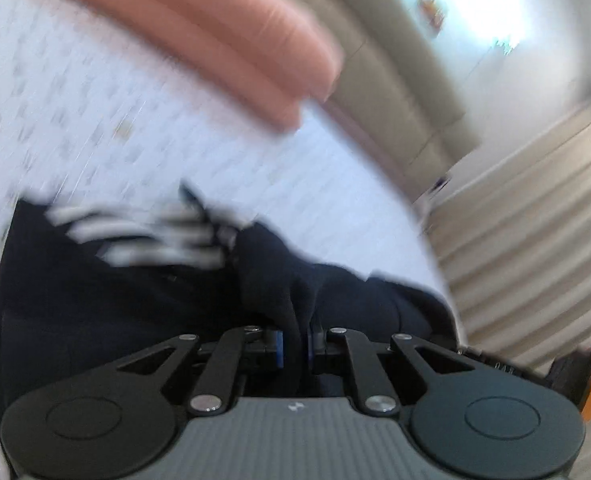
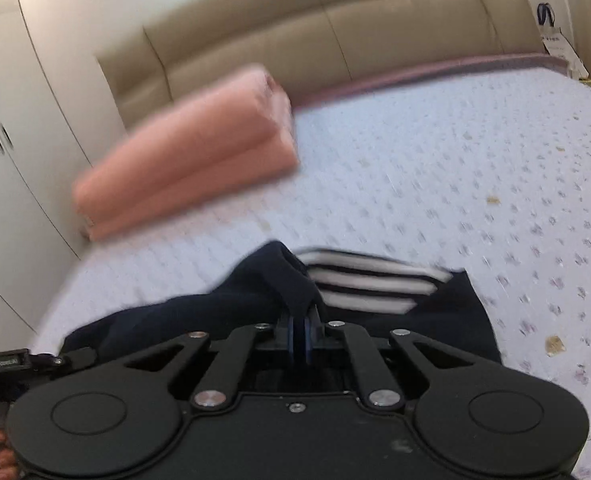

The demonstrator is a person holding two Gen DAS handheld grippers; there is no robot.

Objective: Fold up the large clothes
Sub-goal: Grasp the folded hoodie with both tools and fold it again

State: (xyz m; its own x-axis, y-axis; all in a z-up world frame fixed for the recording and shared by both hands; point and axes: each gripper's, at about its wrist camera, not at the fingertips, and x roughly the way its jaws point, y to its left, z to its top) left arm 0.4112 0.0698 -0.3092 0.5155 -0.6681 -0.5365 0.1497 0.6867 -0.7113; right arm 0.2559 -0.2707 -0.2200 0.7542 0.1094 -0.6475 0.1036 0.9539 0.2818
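Note:
A dark navy garment (image 1: 135,288) with white stripes (image 1: 143,236) lies on a white patterned bedspread (image 1: 95,100). My left gripper (image 1: 295,344) is shut on a fold of its navy cloth, which rises between the blue pads. In the right wrist view the same navy garment (image 2: 255,292) shows its striped band (image 2: 367,284). My right gripper (image 2: 301,338) is shut on another fold of it, just left of the stripes. Both views are motion-blurred.
A folded pink blanket (image 2: 191,152) lies on the bedspread (image 2: 455,180) beyond the garment, also in the left wrist view (image 1: 215,32). A beige padded headboard (image 2: 335,28) runs behind. White wardrobe doors (image 2: 11,140) stand left. The bed's edge and curtains (image 1: 535,216) are right.

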